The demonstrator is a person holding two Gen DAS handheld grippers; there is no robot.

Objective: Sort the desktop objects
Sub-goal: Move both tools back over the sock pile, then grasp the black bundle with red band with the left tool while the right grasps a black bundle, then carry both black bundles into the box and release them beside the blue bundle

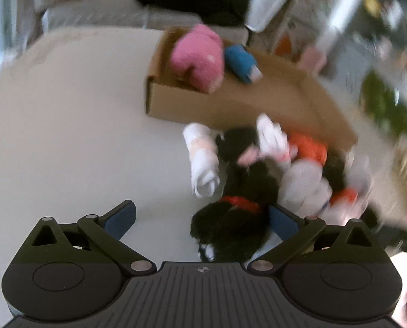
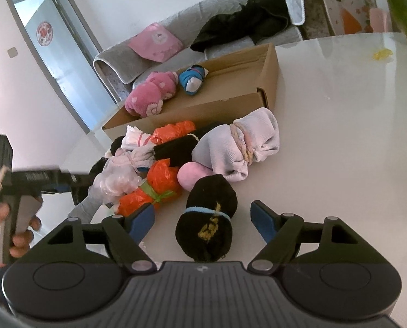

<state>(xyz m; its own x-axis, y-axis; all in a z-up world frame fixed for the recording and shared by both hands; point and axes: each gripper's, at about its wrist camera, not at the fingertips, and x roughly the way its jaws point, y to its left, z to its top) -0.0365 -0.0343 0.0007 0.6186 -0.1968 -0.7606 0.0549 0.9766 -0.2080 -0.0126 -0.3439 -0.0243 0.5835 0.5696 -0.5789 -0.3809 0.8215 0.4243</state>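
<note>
Bundles (image 2: 173,161) heaped beside cardboard box (image 2: 230,104), table (image 2: 340,136)

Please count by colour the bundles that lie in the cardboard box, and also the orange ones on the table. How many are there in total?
Pink bundle, in box: 1
Blue bundle, in box: 1
Orange bundles, on table: 2
Total: 4

both wrist cams look down close, sharing cardboard box (image 1: 230,104) (image 2: 225,95).
</note>
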